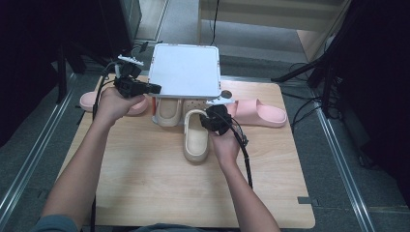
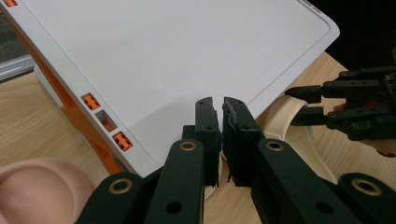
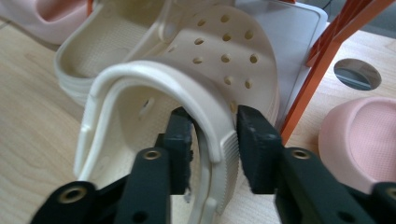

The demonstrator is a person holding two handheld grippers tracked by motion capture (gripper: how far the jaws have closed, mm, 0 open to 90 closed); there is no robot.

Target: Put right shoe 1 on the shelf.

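A cream clog (image 1: 196,140) lies on the wooden table (image 1: 159,183), its heel strap (image 3: 154,79) raised. My right gripper (image 3: 212,135) straddles the clog's side wall and strap, one pad inside and one outside. The outer pad stands slightly clear of the ribbed wall, so the gripper is open. A second cream clog (image 1: 168,111) sits partly under a white lid (image 1: 186,70) with orange clips (image 2: 91,100). My left gripper (image 2: 220,109) is shut on that lid's near edge and holds it tilted up. The right gripper (image 2: 299,102) also appears in the left gripper view, beside the clog.
One pink slipper (image 1: 261,113) lies to the right of the clogs, another pink slipper (image 1: 92,101) at the table's left edge behind my left hand. An orange frame bar (image 3: 327,65) rises beside the clogs, near a round hole (image 3: 357,72) in the tabletop.
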